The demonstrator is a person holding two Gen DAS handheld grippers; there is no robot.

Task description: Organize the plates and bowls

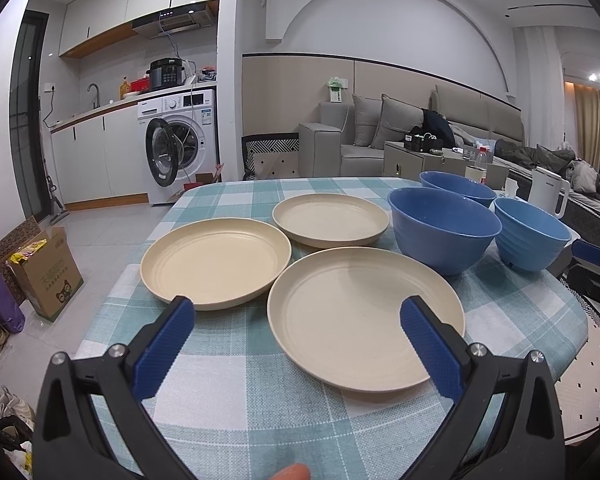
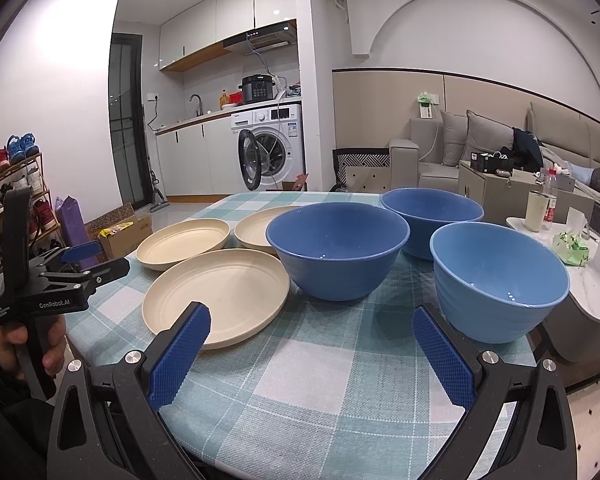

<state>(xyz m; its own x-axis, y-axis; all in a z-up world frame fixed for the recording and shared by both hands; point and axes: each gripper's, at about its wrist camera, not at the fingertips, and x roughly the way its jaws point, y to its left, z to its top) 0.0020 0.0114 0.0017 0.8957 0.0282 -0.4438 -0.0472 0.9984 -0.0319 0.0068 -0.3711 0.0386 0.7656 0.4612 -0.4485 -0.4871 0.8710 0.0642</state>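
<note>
Three cream plates and three blue bowls sit separately, none stacked, on a worktop (image 1: pixel 236 400) covered in a teal checked cloth. Taking the near plate (image 1: pixel 364 316) as the landmark: a second plate (image 1: pixel 216 264) lies just to its left, rims almost touching, a third plate (image 1: pixel 330 220) sits behind it, and the large bowl (image 1: pixel 444 228) stands just to its right. A ribbed bowl (image 1: pixel 532 236) is further right again, the last bowl (image 1: pixel 456 188) behind both.

The left gripper (image 1: pixel 296 344) hovers over the near plate's front edge, fingers spread wide and holding nothing. The right gripper (image 2: pixel 312 348) (seen in its own view) is likewise wide and empty, poised between the near plate and the ribbed bowl.

The plates look light, stiff and matte, probably a plastic or fibre composite, unlikely to shatter but shallow; the raised rim seems the only sensible pinch point. The bowls appear smoother and glossier, so a grip across the wall at the rim could slip.
</note>
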